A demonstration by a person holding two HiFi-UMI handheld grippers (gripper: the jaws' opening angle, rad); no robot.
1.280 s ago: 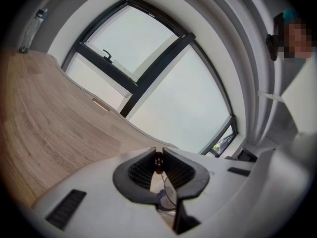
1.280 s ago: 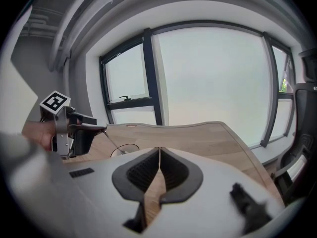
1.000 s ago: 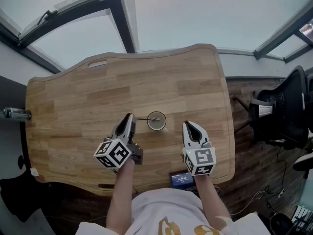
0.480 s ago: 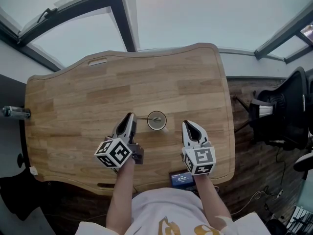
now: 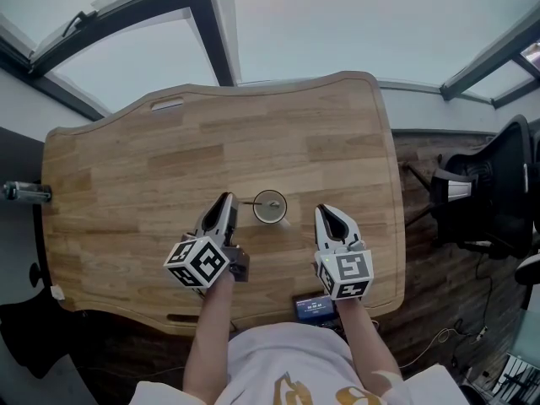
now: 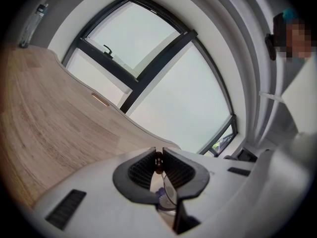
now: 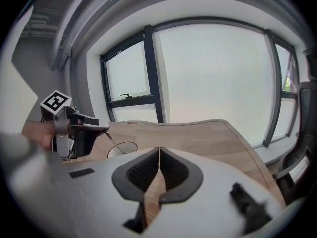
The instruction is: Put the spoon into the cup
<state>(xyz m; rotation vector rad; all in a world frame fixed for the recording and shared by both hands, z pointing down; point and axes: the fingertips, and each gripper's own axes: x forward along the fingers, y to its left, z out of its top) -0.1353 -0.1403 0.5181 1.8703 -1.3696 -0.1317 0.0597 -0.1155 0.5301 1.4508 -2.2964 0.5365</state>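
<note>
A small round cup (image 5: 270,207) stands on the wooden table (image 5: 126,175), between my two grippers. A thin metal spoon (image 5: 248,202) slants from my left gripper (image 5: 224,202) into the cup's mouth. In the left gripper view the jaws are shut on the spoon's dark handle end (image 6: 158,162). The right gripper view shows the left gripper (image 7: 101,128) holding the spoon (image 7: 115,144), whose lower end dips into the cup (image 7: 123,148). My right gripper (image 5: 325,215) hovers to the right of the cup, apart from it. Its jaws (image 7: 159,150) are shut with nothing between them.
A small dark device (image 5: 314,309) lies at the table's near edge, under my right gripper. A black office chair (image 5: 489,192) stands beyond the table's right edge. A bottle (image 5: 24,194) sits off the left edge. Large windows run behind the far edge.
</note>
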